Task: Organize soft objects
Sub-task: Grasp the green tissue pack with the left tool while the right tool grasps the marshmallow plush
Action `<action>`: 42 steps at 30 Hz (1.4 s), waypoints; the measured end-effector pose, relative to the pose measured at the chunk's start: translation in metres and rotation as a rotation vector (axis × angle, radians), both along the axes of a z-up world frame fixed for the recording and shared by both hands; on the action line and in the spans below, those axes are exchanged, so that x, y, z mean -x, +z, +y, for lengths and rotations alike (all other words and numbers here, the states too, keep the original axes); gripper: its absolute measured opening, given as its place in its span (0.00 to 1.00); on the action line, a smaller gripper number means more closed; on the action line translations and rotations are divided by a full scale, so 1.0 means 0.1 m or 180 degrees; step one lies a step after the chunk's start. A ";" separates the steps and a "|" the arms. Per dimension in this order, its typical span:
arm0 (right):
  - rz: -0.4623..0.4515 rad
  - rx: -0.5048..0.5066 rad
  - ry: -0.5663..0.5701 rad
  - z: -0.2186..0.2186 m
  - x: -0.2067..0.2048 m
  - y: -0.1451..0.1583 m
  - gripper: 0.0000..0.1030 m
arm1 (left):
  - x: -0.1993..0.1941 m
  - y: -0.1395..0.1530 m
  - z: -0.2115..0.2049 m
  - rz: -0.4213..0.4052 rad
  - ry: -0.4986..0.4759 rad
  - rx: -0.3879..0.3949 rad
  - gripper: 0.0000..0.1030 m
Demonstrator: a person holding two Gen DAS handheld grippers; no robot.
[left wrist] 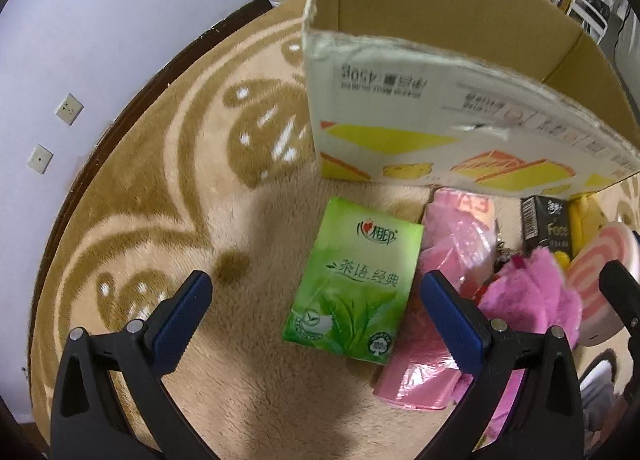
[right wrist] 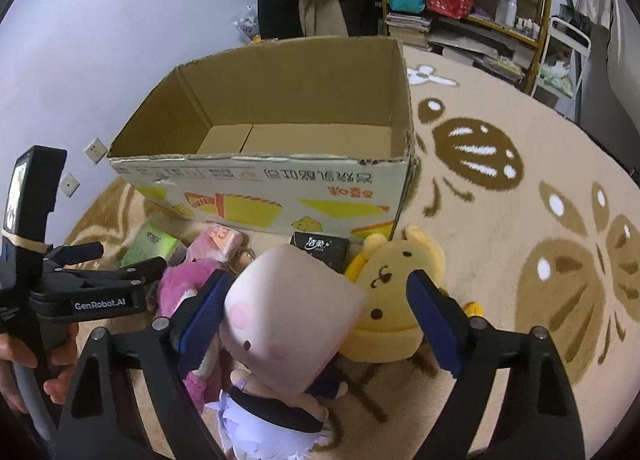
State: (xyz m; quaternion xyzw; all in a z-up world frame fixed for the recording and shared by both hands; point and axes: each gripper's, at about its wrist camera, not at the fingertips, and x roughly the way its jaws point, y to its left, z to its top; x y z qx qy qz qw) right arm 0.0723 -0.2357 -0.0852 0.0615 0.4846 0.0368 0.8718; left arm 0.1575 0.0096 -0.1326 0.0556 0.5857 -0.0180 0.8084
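Note:
An open, empty cardboard box [right wrist: 280, 188] stands on the rug, with soft things piled in front of it. My left gripper [left wrist: 316, 278] hangs open over a green tissue pack [left wrist: 352, 280] without touching it. Beside the pack lie a pink plastic pack [left wrist: 456, 236], a magenta plush [left wrist: 528, 296] and a black tissue pack [left wrist: 546, 228]. My right gripper [right wrist: 320, 278] is open around the big pale pink head of a doll [right wrist: 288, 312]. Its left pad is at the head's side and its right pad stands clear. A yellow bear plush [right wrist: 392, 300] sits behind.
The beige patterned rug [right wrist: 500, 260] stretches free to the right of the box. A lilac wall with sockets [left wrist: 69, 108] runs along the rug's left edge. Loaded shelves [right wrist: 480, 0] stand at the back right. A hand [right wrist: 24, 364] holds the left gripper's handle.

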 end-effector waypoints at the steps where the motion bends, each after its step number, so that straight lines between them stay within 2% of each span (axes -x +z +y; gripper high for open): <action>1: 0.0013 -0.0003 0.0020 0.01 0.00 -0.01 0.90 | -0.01 -0.02 -0.01 0.0001 -0.0013 -0.0020 1.00; 6: 0.0093 -0.0082 0.0098 0.05 -0.01 -0.05 0.84 | -0.05 -0.10 -0.09 0.0025 -0.0059 -0.0080 1.00; 8: 0.0124 -0.0111 0.0126 0.06 0.00 -0.07 0.77 | -0.06 -0.11 -0.09 -0.0010 -0.0049 -0.0068 1.00; 10: 0.0154 -0.0133 0.0171 0.08 0.01 -0.08 0.62 | -0.07 -0.10 -0.09 -0.0020 -0.0034 -0.0098 0.97; 12: 0.0134 -0.0121 0.0195 0.09 0.02 -0.06 0.60 | -0.04 -0.10 -0.08 -0.0047 -0.0068 -0.0087 0.78; 13: 0.0120 -0.0110 0.0213 0.10 0.02 -0.05 0.58 | -0.04 -0.10 -0.08 -0.0035 -0.0088 -0.0079 0.73; 15: 0.0098 -0.0118 0.0231 0.12 0.04 -0.04 0.56 | -0.01 -0.14 -0.10 0.0001 -0.0116 -0.0045 0.51; 21: 0.0037 -0.0239 0.0198 0.06 0.07 -0.01 0.56 | -0.01 -0.12 -0.10 -0.0067 -0.0124 -0.0014 0.49; 28: -0.0105 -0.0285 0.0196 0.03 0.10 0.09 0.51 | 0.09 0.08 -0.03 -0.0307 -0.0011 -0.0017 0.49; 33: -0.0261 -0.0343 0.0186 0.00 0.18 0.19 0.49 | 0.22 0.27 -0.02 -0.0585 0.0005 -0.0149 0.49; 42: -0.0561 -0.0315 0.0129 -0.07 0.32 0.46 0.48 | 0.53 0.70 -0.05 -0.1088 -0.0010 -0.0210 0.49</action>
